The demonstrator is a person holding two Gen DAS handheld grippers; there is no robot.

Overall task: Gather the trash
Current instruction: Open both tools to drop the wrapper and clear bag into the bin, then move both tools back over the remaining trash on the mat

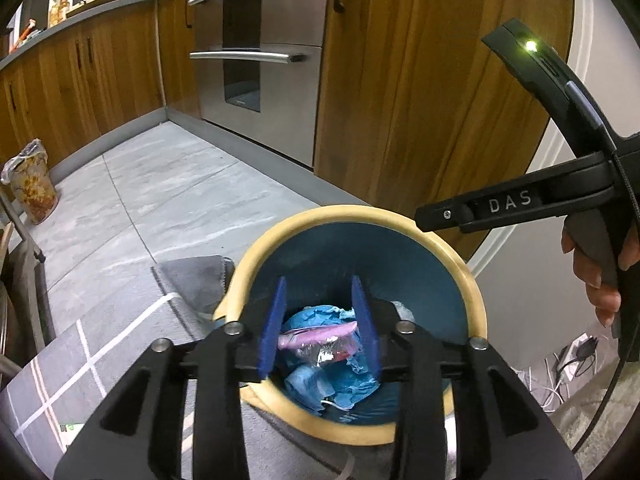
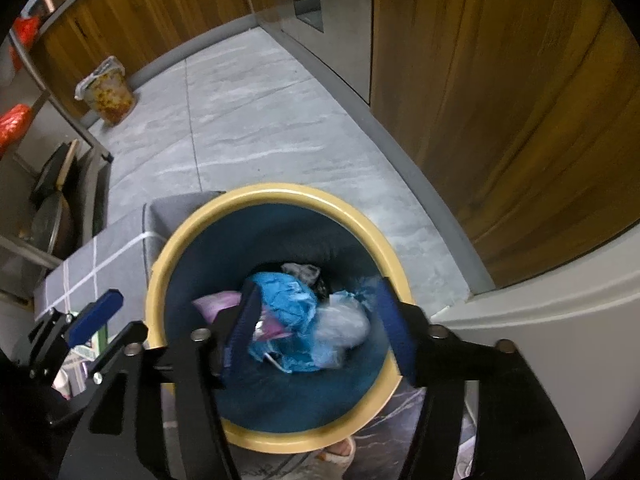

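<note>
A round bin with a yellow rim (image 1: 348, 212) (image 2: 280, 192) and dark blue inside stands on the floor. In it lie crumpled blue paper (image 1: 344, 388) (image 2: 288, 300), a pink wrapper (image 1: 320, 332) (image 2: 218, 302), silver foil (image 1: 320, 354) and a pale, blurred plastic piece (image 2: 344, 328). My left gripper (image 1: 320, 320) hangs over the bin's mouth, open, its blue pads apart with nothing pressed between them. My right gripper (image 2: 320, 320) is also open above the bin, pointing steeply down. In the left wrist view the right gripper's body (image 1: 500, 200) reaches in from the right, held by a hand (image 1: 604, 280).
A floral plastic bag (image 1: 34, 184) (image 2: 108, 92) stands by the wooden cabinets (image 1: 420, 80). A steel oven (image 1: 256, 60) is behind. A grey checked rug (image 1: 100, 352) lies left of the bin, a metal rack (image 2: 48, 200) further left, cables (image 1: 576, 360) at right, and a slippered foot (image 2: 336, 452) below the bin.
</note>
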